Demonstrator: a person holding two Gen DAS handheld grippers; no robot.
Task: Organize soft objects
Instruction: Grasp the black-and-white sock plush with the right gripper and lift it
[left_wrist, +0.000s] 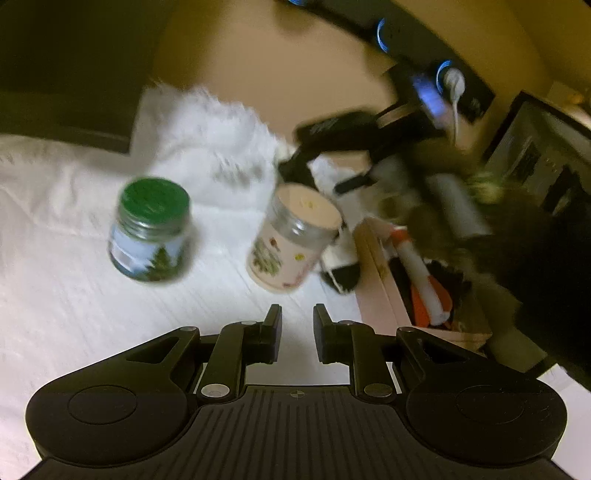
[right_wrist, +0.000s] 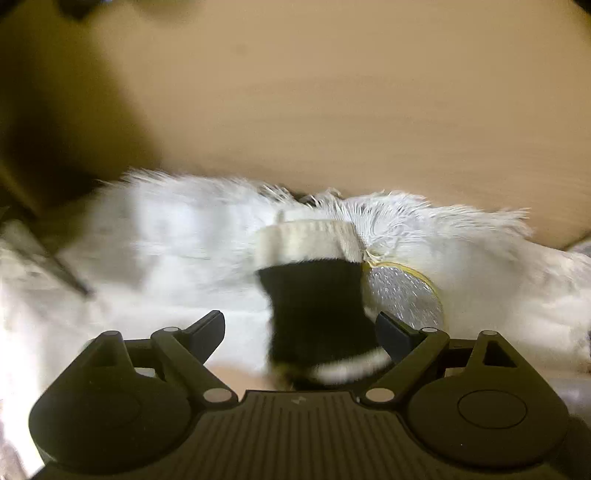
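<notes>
In the right wrist view a black soft piece with a white ribbed cuff (right_wrist: 314, 295), perhaps a sock, shows blurred between my right gripper's (right_wrist: 300, 319) jaws. They stand wide open, and neither pad presses on it. The left wrist view shows a black-and-white soft thing (left_wrist: 340, 258) leaning against a pale open box (left_wrist: 373, 280). An orange-and-white soft toy (left_wrist: 424, 284) lies in the box. The right gripper (left_wrist: 293, 149) hovers blurred above the black-and-white thing. My left gripper (left_wrist: 296, 321) is low over the white sheet (left_wrist: 74, 295), its jaws a narrow gap apart with nothing between them.
Two glass jars stand on the sheet: a green-lidded one (left_wrist: 151, 229) and a cream-lidded one (left_wrist: 291, 240) close to the box. A white fluffy cushion (left_wrist: 214, 122) lies behind them against a wooden panel (right_wrist: 332, 110). A silvery disc with a yellow rim (right_wrist: 406, 295) rests by the sock.
</notes>
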